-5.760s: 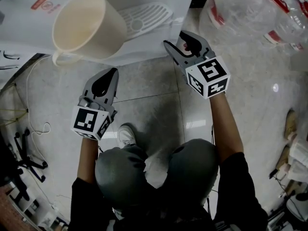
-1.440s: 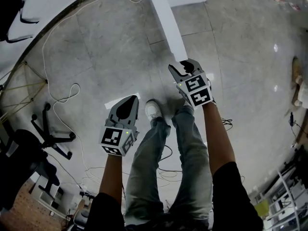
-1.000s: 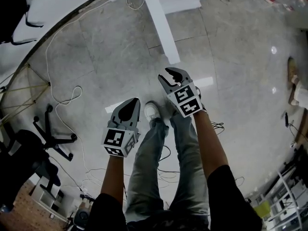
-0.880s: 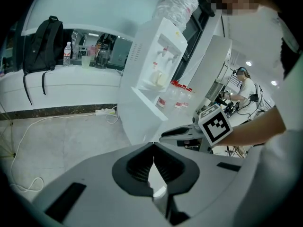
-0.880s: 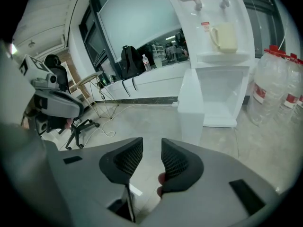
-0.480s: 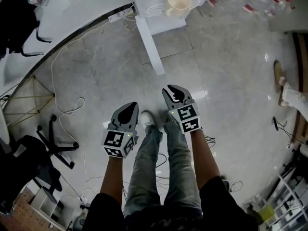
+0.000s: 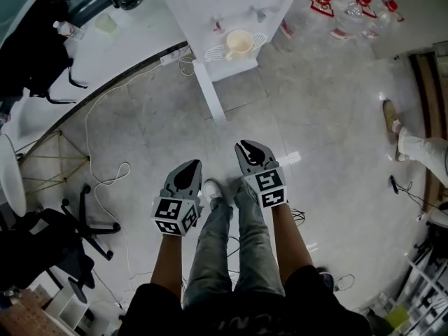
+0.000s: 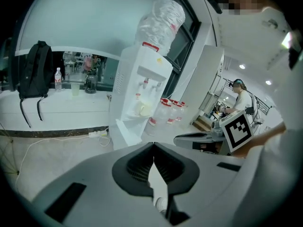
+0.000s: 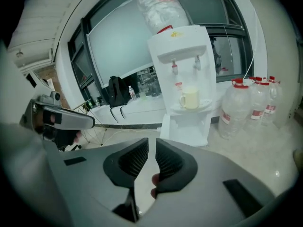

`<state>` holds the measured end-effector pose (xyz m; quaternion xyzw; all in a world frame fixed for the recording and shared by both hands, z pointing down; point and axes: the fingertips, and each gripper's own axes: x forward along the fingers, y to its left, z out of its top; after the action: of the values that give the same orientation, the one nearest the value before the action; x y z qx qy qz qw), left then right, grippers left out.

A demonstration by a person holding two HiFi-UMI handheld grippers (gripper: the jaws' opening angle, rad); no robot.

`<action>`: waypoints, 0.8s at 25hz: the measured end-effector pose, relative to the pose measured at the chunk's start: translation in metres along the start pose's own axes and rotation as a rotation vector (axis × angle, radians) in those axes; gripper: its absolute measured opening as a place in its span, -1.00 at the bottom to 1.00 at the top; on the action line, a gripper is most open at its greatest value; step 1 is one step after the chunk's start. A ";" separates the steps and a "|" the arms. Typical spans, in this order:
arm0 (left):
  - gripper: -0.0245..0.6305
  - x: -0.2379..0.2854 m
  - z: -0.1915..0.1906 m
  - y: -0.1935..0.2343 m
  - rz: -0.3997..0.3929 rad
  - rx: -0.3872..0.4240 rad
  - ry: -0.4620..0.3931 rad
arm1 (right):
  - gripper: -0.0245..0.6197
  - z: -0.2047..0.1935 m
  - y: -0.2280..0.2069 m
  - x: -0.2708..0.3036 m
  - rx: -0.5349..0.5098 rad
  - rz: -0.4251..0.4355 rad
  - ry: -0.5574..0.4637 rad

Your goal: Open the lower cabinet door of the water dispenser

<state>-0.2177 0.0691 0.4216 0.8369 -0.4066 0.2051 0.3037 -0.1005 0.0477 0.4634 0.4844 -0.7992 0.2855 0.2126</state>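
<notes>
Grey polished floor tiles [image 7: 336, 117] run ahead of me to a curved white counter [image 7: 119, 40], where a black backpack [image 8: 35, 67] is propped.

The tall white water dispenser [image 7: 231, 5] stands straight ahead of both grippers and well apart from them, with a cream mug [image 7: 239, 43] on its drip tray. Its white lower cabinet door [image 7: 208, 93] looks already swung out. From my head view it is a narrow panel seen edge-on, its long line running from the cabinet's left front corner back toward me. I judge the opening itself done.

The door's free end points roughly between my hands. The right hand-held gripper [image 7: 246, 145] is somewhat nearer to it than the left hand-held gripper [image 7: 193, 164]. The left one's jaws meet at the tips with nothing in them. The right one's jaws have just been closing and now stand at a narrow slit, also empty.

For moving, there is bare floor to the right of the door, up to the cluster of clear red-capped water bottles [image 7: 350, 2]. To the left, a white power strip with trailing cable [image 7: 171, 58] lies at the counter's foot. A black office chair [image 7: 63, 236] sits well off on my left.
</notes>
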 end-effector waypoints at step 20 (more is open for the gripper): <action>-0.89 -0.044 0.139 -0.068 0.011 -0.003 -0.158 | -0.88 0.143 -0.021 -0.130 -0.030 -0.127 -0.159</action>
<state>-0.1752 0.0333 0.2707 0.8476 -0.4344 0.1394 0.2709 -0.0332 0.0298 0.2818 0.5520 -0.7854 0.2199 0.1734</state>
